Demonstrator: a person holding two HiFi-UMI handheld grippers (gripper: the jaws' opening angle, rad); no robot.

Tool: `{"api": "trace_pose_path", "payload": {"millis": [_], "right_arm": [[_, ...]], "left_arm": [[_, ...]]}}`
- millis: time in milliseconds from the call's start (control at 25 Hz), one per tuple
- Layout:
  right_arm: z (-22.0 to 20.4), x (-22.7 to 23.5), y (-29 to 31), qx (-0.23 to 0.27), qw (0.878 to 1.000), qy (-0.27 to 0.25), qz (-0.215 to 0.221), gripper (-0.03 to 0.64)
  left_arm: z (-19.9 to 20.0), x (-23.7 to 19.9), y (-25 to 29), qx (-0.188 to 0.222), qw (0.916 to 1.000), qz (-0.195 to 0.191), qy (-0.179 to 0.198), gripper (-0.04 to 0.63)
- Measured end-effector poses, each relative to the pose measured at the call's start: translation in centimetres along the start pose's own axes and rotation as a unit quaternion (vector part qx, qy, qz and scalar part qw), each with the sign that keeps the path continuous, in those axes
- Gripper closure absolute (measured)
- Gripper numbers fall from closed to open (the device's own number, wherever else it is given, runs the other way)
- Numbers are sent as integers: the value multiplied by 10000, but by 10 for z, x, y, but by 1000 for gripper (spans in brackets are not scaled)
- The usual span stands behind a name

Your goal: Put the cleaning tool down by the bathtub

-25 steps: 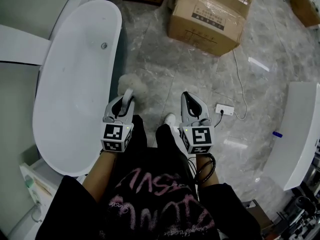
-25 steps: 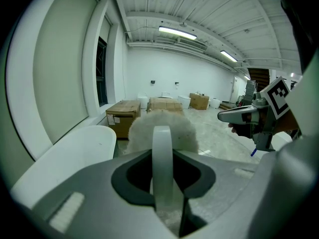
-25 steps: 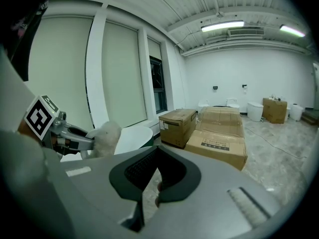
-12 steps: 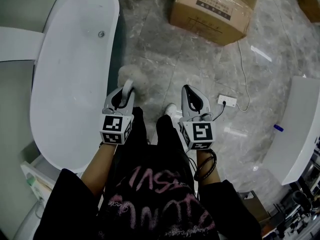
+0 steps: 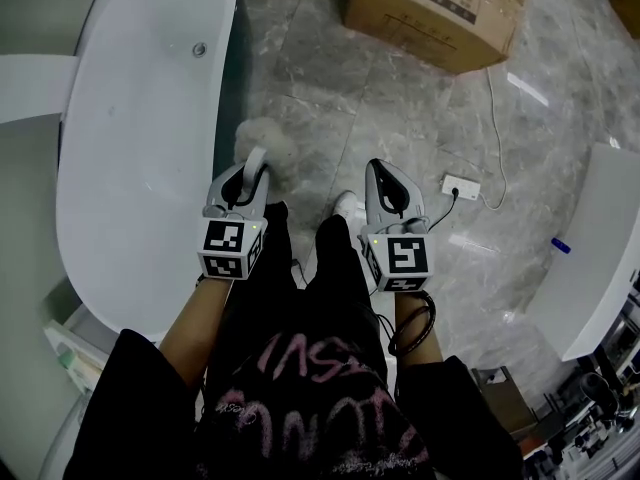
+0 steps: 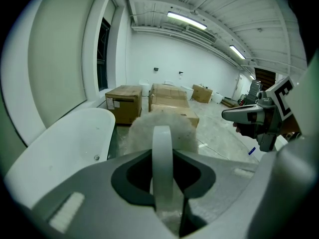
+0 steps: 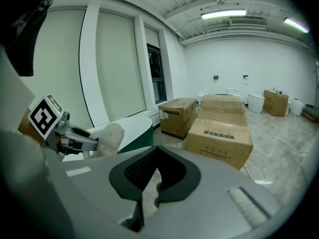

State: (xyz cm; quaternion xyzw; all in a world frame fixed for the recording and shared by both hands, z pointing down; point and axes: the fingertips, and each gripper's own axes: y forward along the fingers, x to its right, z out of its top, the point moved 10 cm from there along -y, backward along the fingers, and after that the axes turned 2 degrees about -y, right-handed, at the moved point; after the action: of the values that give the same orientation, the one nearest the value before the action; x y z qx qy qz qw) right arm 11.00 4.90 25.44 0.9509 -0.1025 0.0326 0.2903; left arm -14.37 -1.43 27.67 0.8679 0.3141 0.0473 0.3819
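The cleaning tool has a white handle (image 6: 162, 163) and a fluffy white head (image 6: 158, 127). My left gripper (image 5: 254, 168) is shut on that handle, and the head (image 5: 266, 149) sticks out past the jaws over the grey floor, just right of the white bathtub (image 5: 130, 178). In the right gripper view the fluffy head (image 7: 110, 135) shows in front of the tub's rim (image 7: 137, 125). My right gripper (image 5: 386, 180) hangs level with the left one, jaws shut with nothing between them. Its own view shows the tips (image 7: 155, 195) pressed together.
Cardboard boxes (image 5: 440, 13) stand ahead on the marble floor. A white power strip (image 5: 461, 187) with its cable lies to the right. A white fixture (image 5: 600, 258) with a blue item (image 5: 558, 245) is at the right edge. The person's shoe (image 5: 347, 208) shows between the grippers.
The head view has shifted, so the boxes and tub sit higher and further left in frame. Both grippers keep their pose, and the left one still holds the tool.
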Motion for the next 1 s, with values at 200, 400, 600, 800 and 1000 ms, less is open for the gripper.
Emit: {"api": "trace_pose_path", "payload": {"millis": [200, 400, 600, 800, 1000], "right_arm": [[1, 1, 14, 7, 9999, 101, -70, 600], [-12, 4, 27, -11, 9998, 204, -85, 598], [-36, 5, 39, -194, 9995, 239, -53, 598], [-55, 16, 51, -291, 9992, 281, -44, 597], [-75, 22, 63, -342, 9989, 292, -161, 595]], "left_arm": [[-6, -7, 17, -173, 9998, -113, 77, 505], [-11, -14, 37, -258, 9996, -83, 59, 505], [-23, -23, 54, -325, 9994, 90, -59, 505], [-39, -27, 73, -433, 9988, 193, -102, 505], [-58, -31, 87, -542, 9984, 153, -109, 505]]}}
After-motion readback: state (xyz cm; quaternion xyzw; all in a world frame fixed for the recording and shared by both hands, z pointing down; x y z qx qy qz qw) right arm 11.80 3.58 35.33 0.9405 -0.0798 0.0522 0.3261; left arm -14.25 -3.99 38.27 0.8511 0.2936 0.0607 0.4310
